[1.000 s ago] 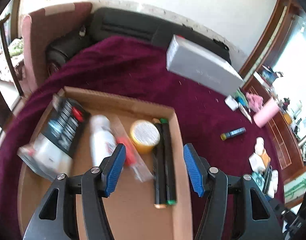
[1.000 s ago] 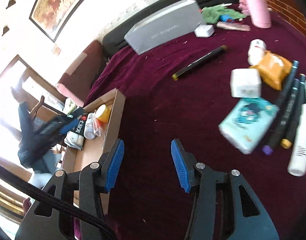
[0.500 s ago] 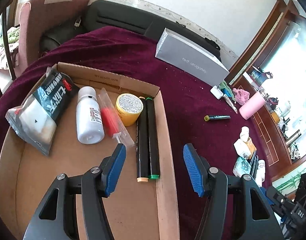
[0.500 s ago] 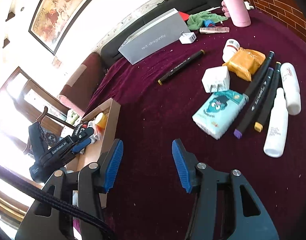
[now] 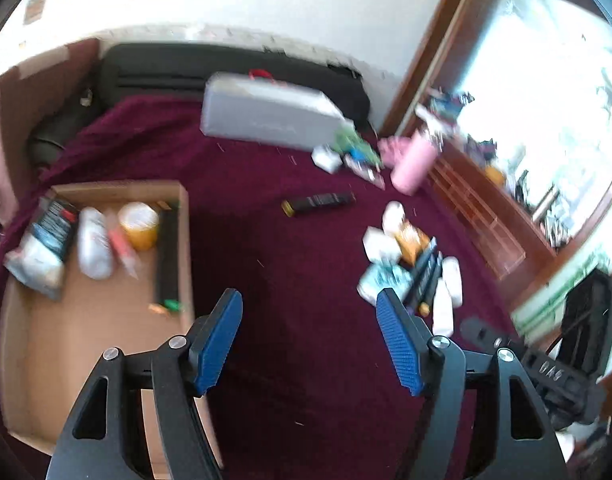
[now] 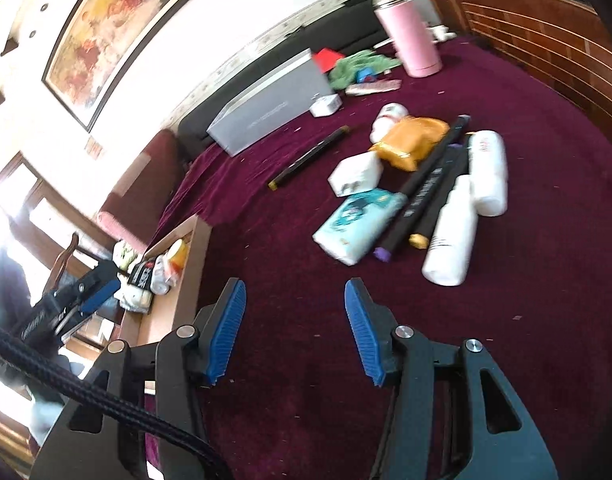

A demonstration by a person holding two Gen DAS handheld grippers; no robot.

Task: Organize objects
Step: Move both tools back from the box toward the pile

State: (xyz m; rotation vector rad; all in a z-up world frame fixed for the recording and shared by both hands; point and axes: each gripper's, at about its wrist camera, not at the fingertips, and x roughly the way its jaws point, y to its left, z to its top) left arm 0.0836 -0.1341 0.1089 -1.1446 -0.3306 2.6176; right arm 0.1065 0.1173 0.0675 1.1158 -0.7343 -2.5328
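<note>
A cardboard box (image 5: 86,332) at the left holds a black packet, a white bottle (image 5: 93,243), a yellow tub (image 5: 140,224) and black markers (image 5: 167,252). My left gripper (image 5: 309,320) is open and empty over the maroon cloth to the right of the box. A heap of loose items lies at the right: a teal tissue pack (image 6: 358,224), black markers (image 6: 430,184), two white bottles (image 6: 452,232), an orange pouch (image 6: 412,140). My right gripper (image 6: 294,316) is open and empty, in front of this heap. The box also shows in the right wrist view (image 6: 186,280).
A lone black marker (image 5: 318,202) lies mid-table. A grey box (image 6: 274,102), a pink flask (image 6: 410,36), a white charger (image 6: 326,105) and green cloth stand at the back. A dark sofa runs behind the table. A wooden cabinet stands at the right.
My left gripper has swung right, from over the box to over the bare cloth. My right gripper has moved a little closer to the heap. Both stay open.
</note>
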